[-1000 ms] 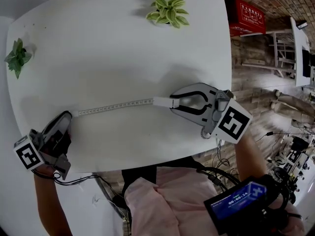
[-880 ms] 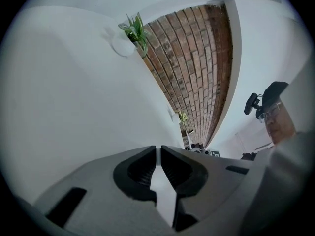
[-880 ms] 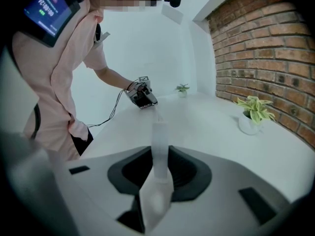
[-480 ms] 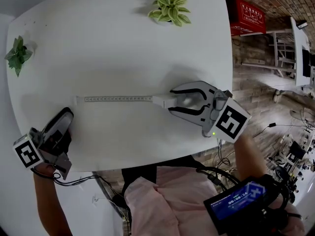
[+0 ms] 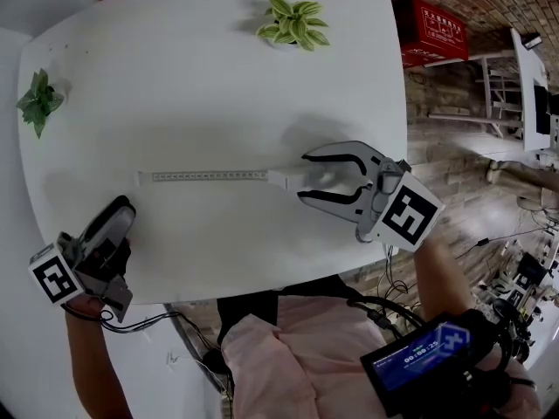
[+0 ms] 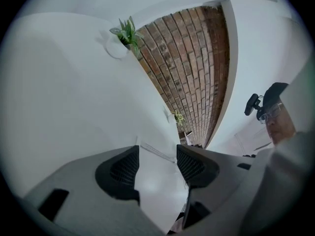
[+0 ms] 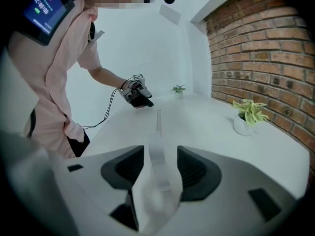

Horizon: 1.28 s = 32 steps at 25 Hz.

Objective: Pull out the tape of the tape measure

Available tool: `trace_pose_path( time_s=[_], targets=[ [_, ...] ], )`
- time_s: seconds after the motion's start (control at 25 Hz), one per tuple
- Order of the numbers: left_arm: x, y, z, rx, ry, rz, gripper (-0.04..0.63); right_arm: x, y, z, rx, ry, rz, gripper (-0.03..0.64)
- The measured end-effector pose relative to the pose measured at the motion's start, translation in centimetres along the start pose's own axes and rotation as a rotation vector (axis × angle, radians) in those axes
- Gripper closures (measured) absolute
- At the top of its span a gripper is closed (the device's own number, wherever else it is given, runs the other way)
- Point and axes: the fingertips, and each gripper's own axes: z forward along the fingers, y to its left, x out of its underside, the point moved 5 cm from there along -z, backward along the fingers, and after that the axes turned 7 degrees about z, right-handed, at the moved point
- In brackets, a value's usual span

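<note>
The white tape measure case (image 5: 320, 175) lies on the white table (image 5: 218, 77) between the jaws of my right gripper (image 5: 304, 177). Those jaws have just been opening, and the pads stand off the case (image 7: 156, 193) on both sides. Its tape (image 5: 210, 176) runs flat to the left, and the free end (image 5: 142, 179) rests on the table. My left gripper (image 5: 120, 213) sits near the front left edge, below that end. Its jaws have just been opening too, with only bare table between them (image 6: 157, 163). The tape (image 6: 156, 152) shows beyond its tips.
A potted plant (image 5: 294, 21) stands at the table's far edge and another (image 5: 37, 99) at the far left. A red box (image 5: 435, 31) and brick floor lie off the table's right side. A person in a pink shirt (image 7: 59, 73) holds both grippers.
The left gripper let go of the tape end and drew back slightly toward the front edge. The tape now lies straight and loose. The right jaws spread away from the case.
</note>
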Motion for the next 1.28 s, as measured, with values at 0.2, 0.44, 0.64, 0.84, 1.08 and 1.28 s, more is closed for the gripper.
trace_pose_path(
  time_s=[0.2, 0.44, 0.64, 0.84, 1.08, 1.28],
  targets=[
    [-0.8, -2.0, -1.0, -0.004, -0.055, 0.035, 0.351, -1.2, 0.1, -0.7, 0.016, -0.038, -0.015, 0.400],
    [-1.6, -7.4, -2.5, 0.018, -0.114, 0.173, 0.356, -4.2, 1.1, -2.9, 0.045, -0.124, -0.031, 0.410],
    [-2.4, -12.1, -4.1, 0.006, -0.243, 0.282, 0.392, -7.4, 2.3, -5.0, 0.084, -0.222, -0.085, 0.436],
    [-4.1, -17.7, -6.0, -0.027, -0.442, 0.362, 0.461, -11.8, 3.1, -8.3, 0.161, -0.334, -0.078, 0.466],
    [-6.3, -24.7, -9.3, -0.176, -0.703, 0.604, 0.563, -17.8, 4.5, -11.5, 0.237, -0.474, -0.100, 0.505],
    [-6.5, -29.3, -11.3, -0.350, -0.866, 0.806, 0.591, -21.4, 6.0, -13.2, 0.292, -0.575, -0.103, 0.566]
  ],
)
